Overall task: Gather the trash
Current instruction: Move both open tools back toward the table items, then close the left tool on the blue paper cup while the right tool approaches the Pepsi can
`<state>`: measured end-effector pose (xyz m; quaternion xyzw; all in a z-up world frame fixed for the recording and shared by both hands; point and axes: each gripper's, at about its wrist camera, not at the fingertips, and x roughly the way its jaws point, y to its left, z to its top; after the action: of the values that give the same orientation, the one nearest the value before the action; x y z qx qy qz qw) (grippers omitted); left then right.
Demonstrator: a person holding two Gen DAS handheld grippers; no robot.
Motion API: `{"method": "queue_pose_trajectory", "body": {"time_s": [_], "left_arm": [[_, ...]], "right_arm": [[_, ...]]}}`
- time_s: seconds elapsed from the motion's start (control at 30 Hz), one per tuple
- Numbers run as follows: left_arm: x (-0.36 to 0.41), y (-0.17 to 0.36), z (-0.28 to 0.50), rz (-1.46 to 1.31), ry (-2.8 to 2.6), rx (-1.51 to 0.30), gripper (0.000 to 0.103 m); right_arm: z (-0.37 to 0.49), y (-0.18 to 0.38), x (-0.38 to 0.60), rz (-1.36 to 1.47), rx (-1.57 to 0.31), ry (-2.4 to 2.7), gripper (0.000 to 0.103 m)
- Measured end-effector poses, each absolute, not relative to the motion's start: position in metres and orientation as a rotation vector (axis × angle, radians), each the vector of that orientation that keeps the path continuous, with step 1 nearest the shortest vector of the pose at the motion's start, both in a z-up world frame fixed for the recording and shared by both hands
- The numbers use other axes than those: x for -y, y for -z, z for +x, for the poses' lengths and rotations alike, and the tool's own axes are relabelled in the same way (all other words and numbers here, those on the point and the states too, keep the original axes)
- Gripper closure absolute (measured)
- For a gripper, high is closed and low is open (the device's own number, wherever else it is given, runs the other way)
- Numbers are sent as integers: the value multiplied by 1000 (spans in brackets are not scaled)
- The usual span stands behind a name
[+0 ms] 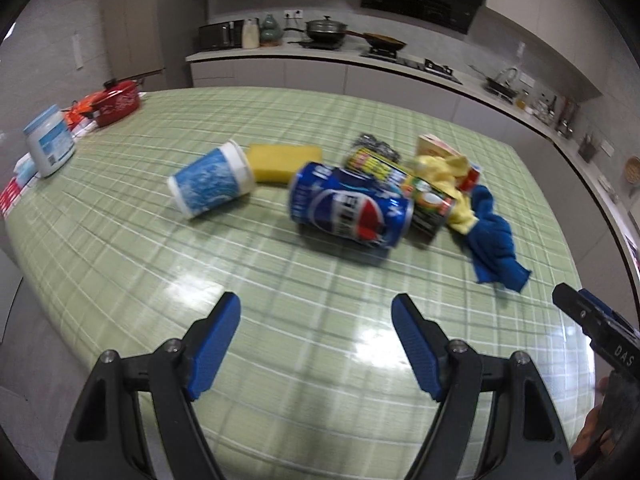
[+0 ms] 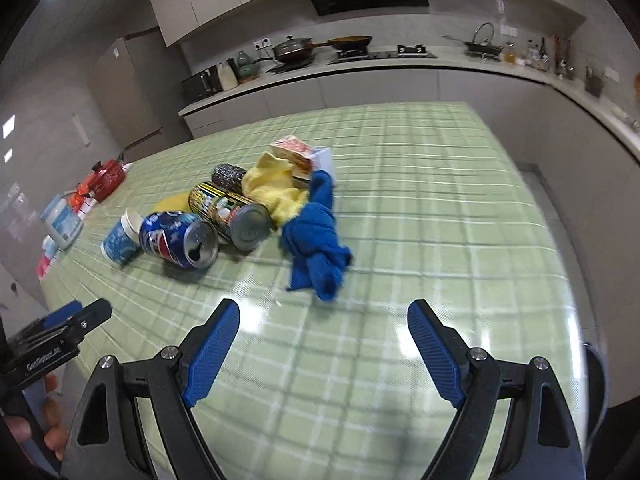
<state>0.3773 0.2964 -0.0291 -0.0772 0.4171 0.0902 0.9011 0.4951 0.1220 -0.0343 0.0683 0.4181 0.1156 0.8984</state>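
Both the left tongs [image 1: 316, 320] and right tongs [image 2: 324, 326] are gaping wide and empty, the crushed Pepsi can [image 1: 350, 210] lying at twelve o'clock, well apart, on the counter [image 1: 160, 280].

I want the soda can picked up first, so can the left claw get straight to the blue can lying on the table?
Probably yes. The left claw is open and empty, and bare tablecloth lies between it and the blue can. A second can sits close against its far side, which may crowd one finger.

The blue can [image 1: 350, 210] bore the Pepsi globe logo, its lettering blurred; the right gripper's [image 1: 576, 304] body read "DAS"; other labels were illegible.
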Motion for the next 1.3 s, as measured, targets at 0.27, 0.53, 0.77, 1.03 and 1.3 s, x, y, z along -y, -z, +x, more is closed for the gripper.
{"method": "queue_pose_trajectory", "body": {"time_s": [0.27,0.53,0.77,1.03,1.3], "left_arm": [[-337,34,391,-151,-222,-860,24],[-390,38,420,-109,-130,-877,24],[-435,35,453,-16,-23,-855,24],[-450,41,482,35,111,-880,24],[-450,54,506,61,173,-926,24]], "right_arm": [[510,29,-162,107,-837,-274,16],[524,29,-211,141,-829,-204,16],[531,26,-274,167,-800,-133,16],[534,24,-306,169,-801,-83,16],[542,24,-312,184,-795,-57,16]]}}
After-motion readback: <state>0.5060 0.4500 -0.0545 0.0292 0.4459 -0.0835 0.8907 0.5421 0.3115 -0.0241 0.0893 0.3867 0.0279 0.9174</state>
